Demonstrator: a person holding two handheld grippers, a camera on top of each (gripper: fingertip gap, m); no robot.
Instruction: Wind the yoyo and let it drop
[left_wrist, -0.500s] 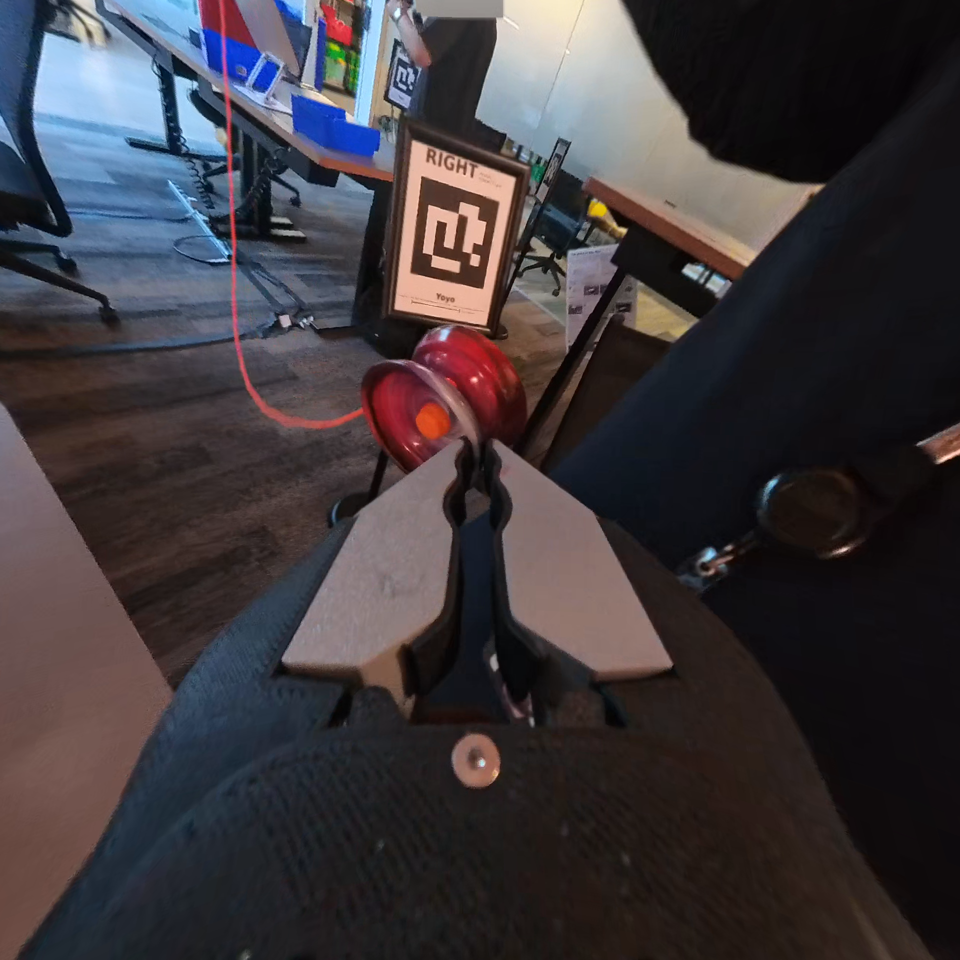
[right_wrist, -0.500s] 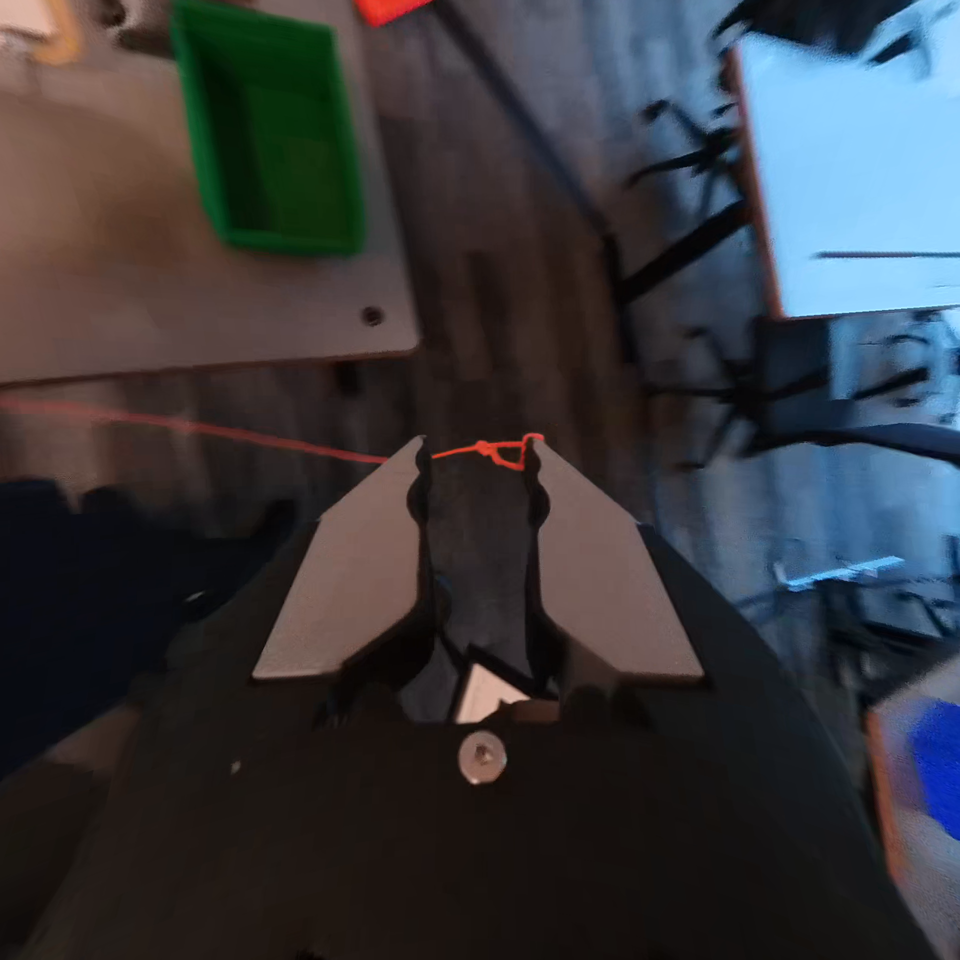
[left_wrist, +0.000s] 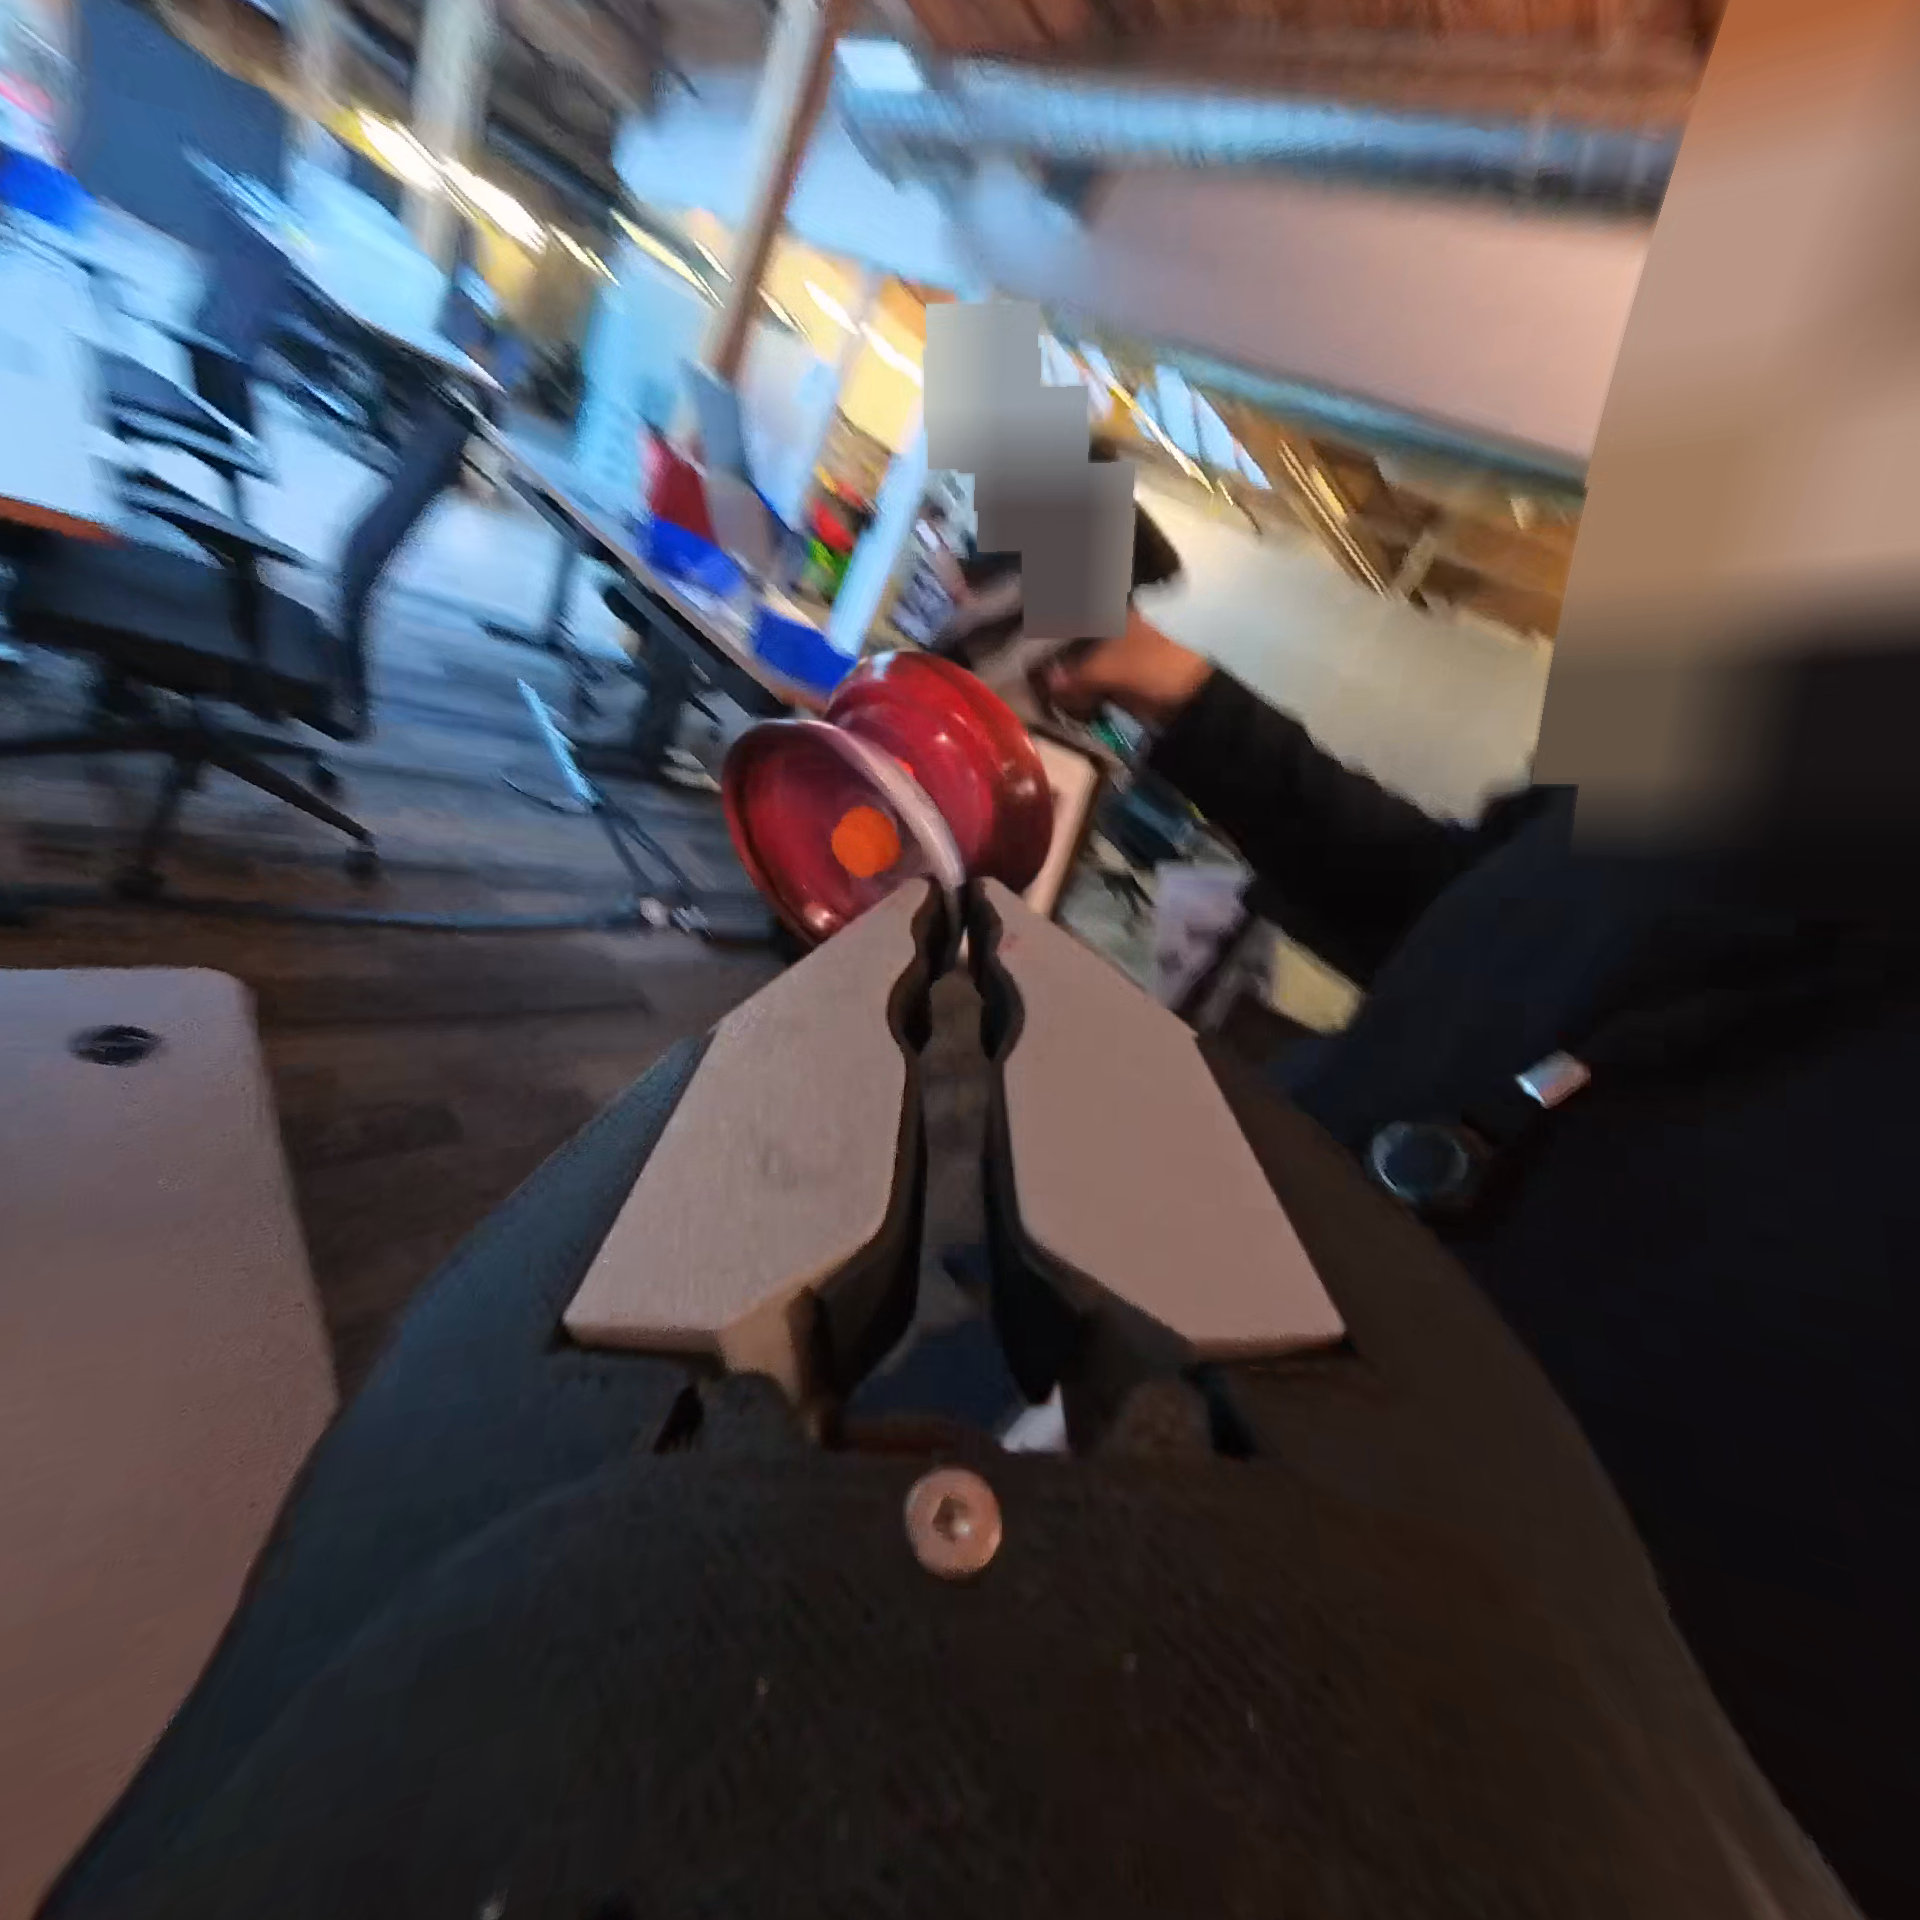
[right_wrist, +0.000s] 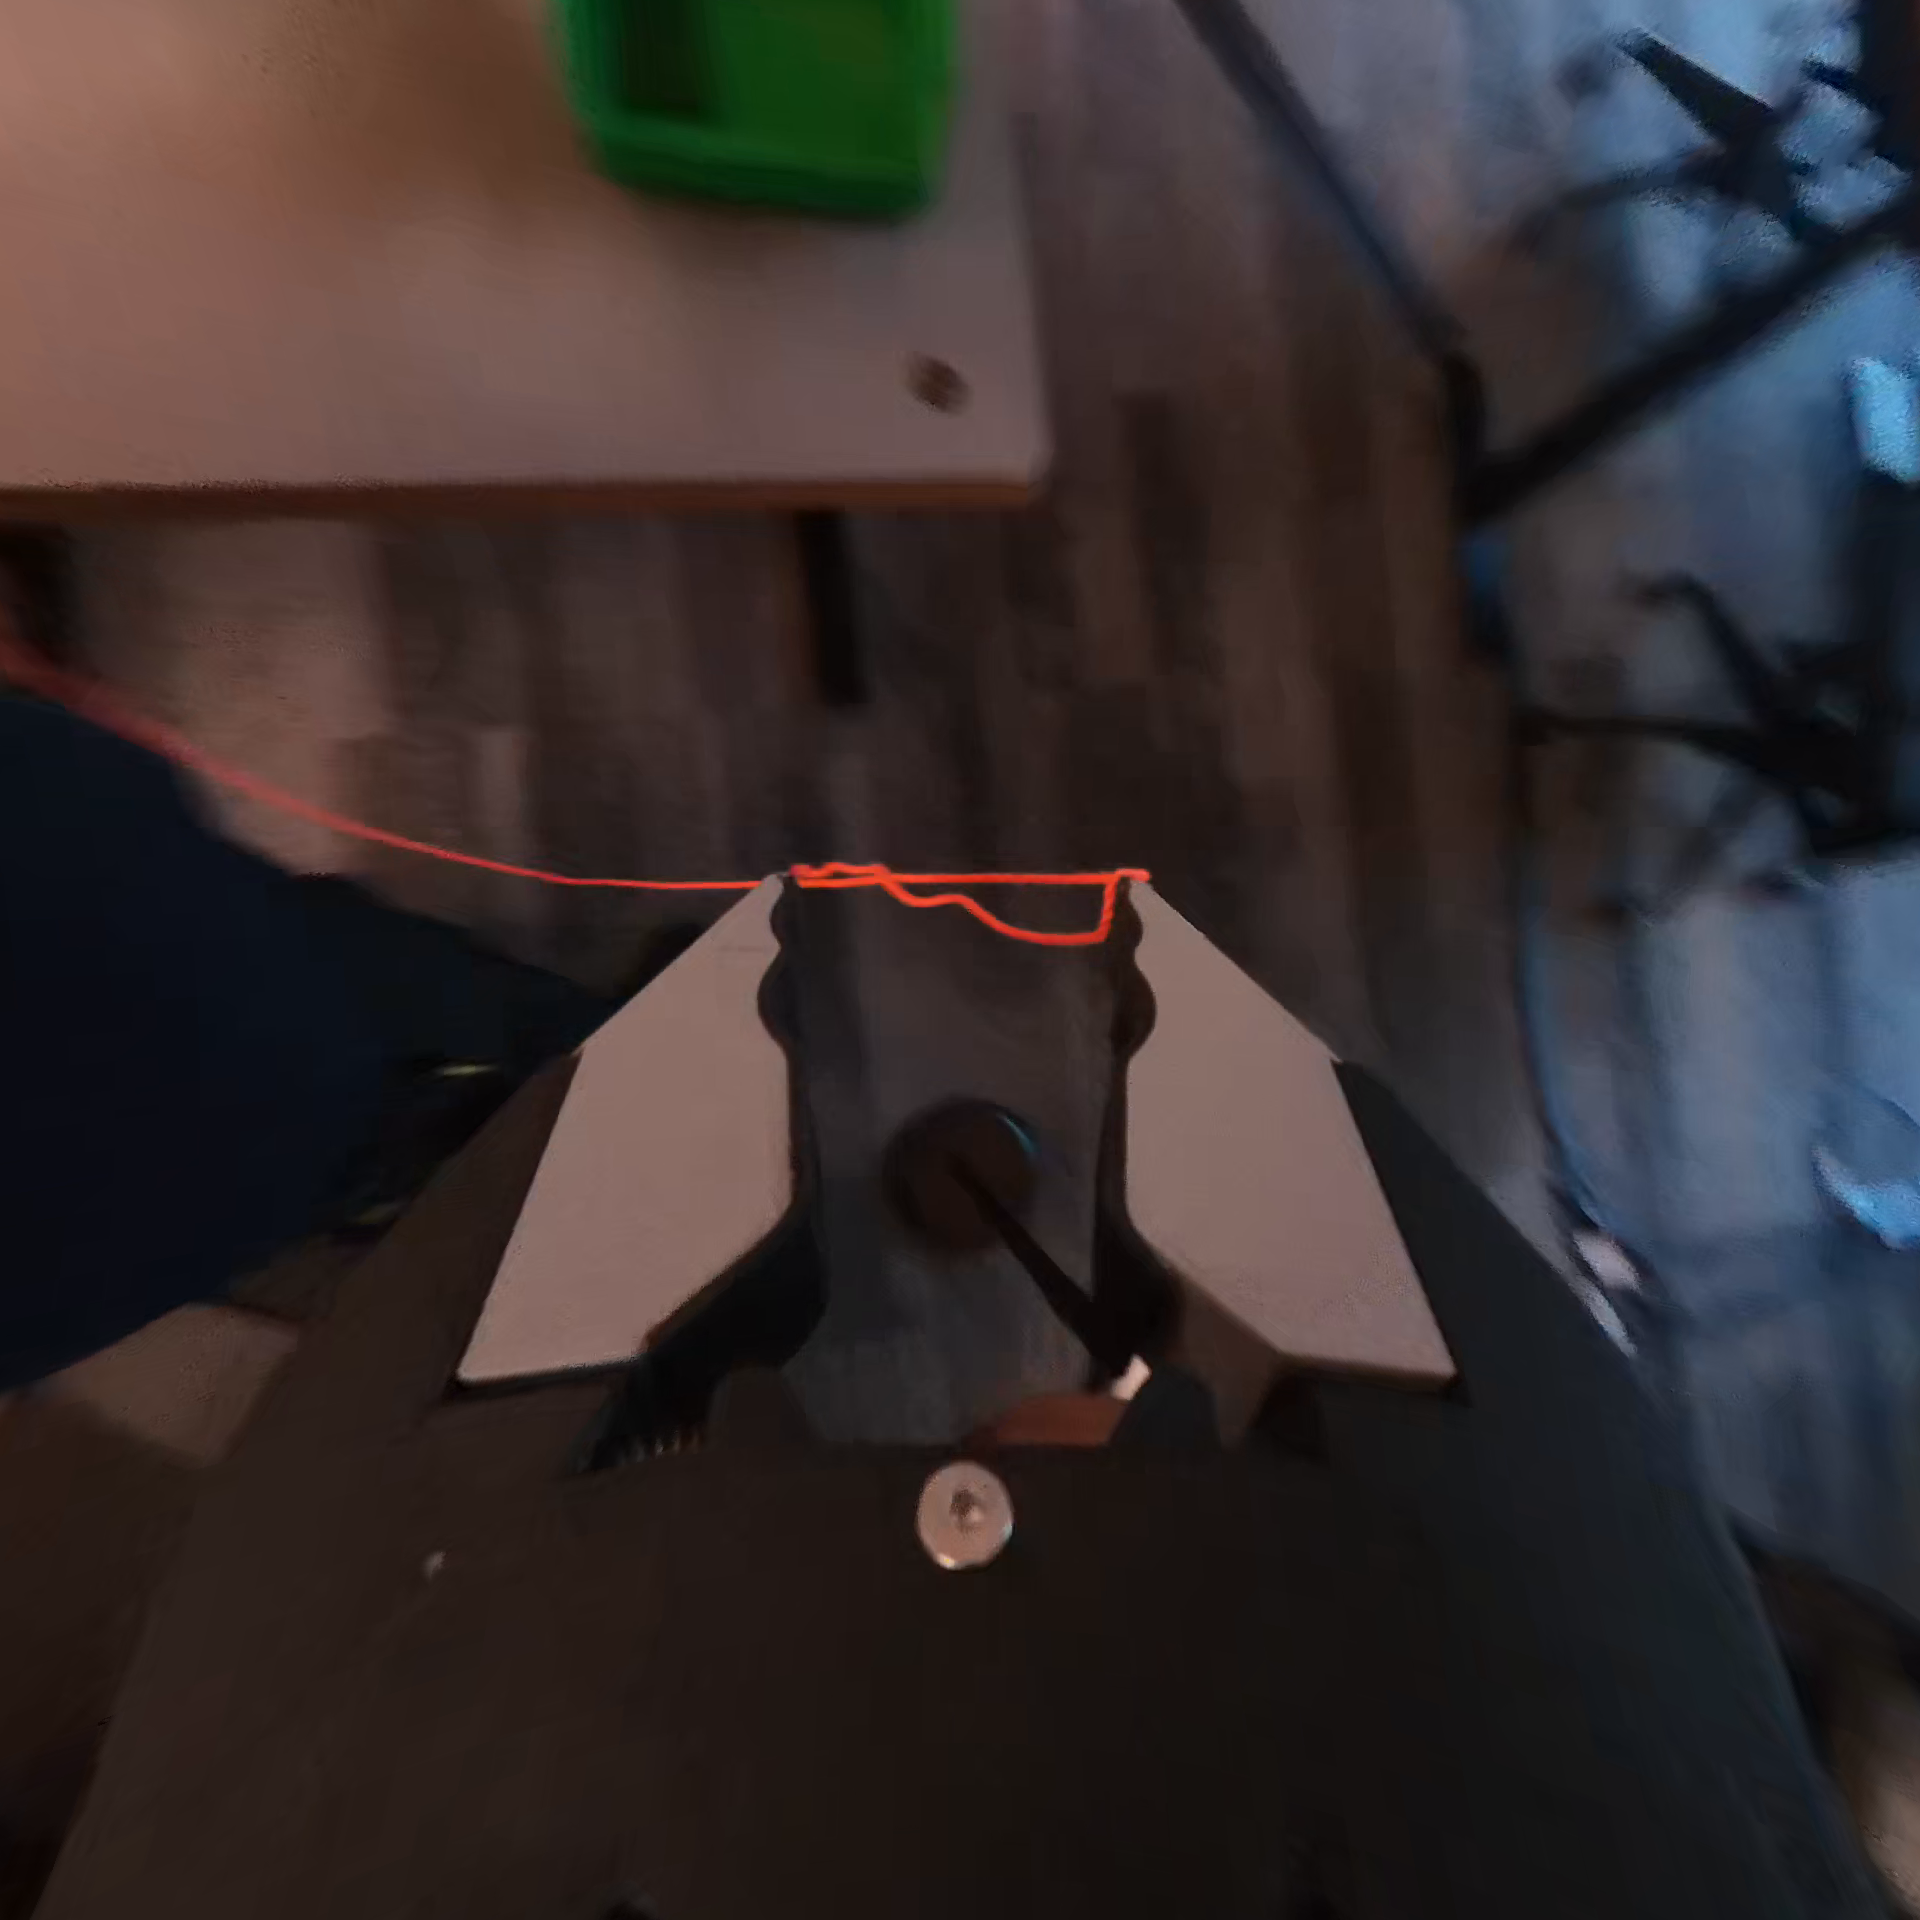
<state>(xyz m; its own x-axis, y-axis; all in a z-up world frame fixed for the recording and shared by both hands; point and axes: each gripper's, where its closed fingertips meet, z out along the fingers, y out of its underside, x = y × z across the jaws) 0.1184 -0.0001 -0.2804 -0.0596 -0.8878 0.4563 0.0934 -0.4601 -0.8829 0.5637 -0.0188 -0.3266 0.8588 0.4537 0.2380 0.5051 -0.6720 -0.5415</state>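
Left gripper (left_wrist: 951, 914) clenching the rim of a glossy red plastic yoyo (left_wrist: 883, 795) at its fingertips, right gripper (right_wrist: 961, 883) standing wide apart, thin orange string (right_wrist: 966, 881) stretching across its tips

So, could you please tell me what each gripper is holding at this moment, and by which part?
The left gripper pinches the red yoyo by a rim edge. The right gripper stands open; the orange string loop is stretched across its fingertips, hooked rather than clamped.
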